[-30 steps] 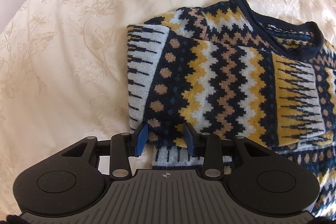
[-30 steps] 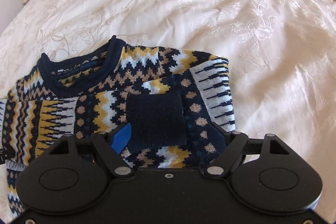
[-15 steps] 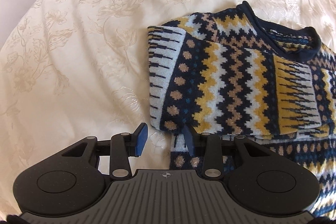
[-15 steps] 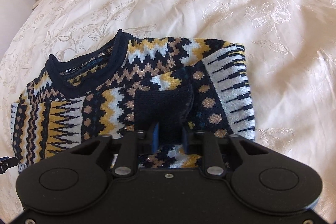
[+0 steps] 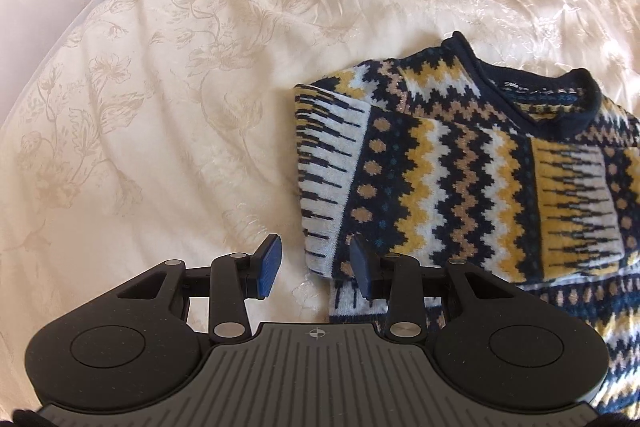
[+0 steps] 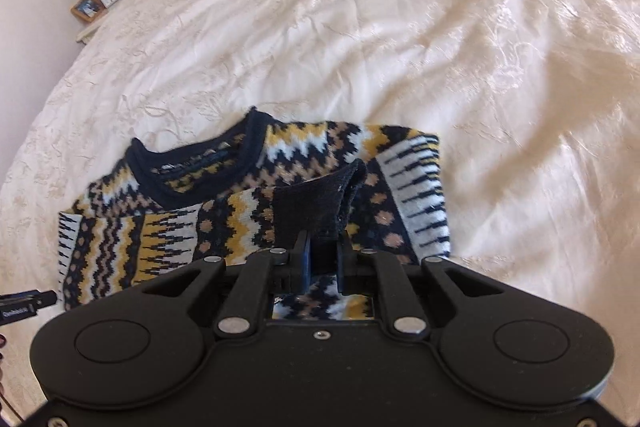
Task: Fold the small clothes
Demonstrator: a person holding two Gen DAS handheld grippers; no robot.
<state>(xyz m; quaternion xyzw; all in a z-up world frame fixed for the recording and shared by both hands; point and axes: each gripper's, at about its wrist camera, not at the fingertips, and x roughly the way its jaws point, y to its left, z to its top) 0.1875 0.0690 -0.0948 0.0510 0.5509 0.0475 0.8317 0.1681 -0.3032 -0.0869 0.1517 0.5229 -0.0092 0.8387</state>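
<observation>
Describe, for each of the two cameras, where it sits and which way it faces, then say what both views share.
Left wrist: sits on the left gripper, facing forward over the sweater's folded edge; its open blue-padded fingers show.
Right wrist: sits on the right gripper, facing forward at the navy cuff it pinches; a bedside table sits far left.
Shared: the sweater and the cream bedspread.

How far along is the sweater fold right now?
Partly done. The patterned sweater lies on the bedspread with both sleeves folded across the body, collar away from the cameras. In hand: the right claw is shut on the navy cuff, lifting it. The left claw is open at the sweater's near corner, holding nothing. Left: place that sleeve and fold the body.
</observation>
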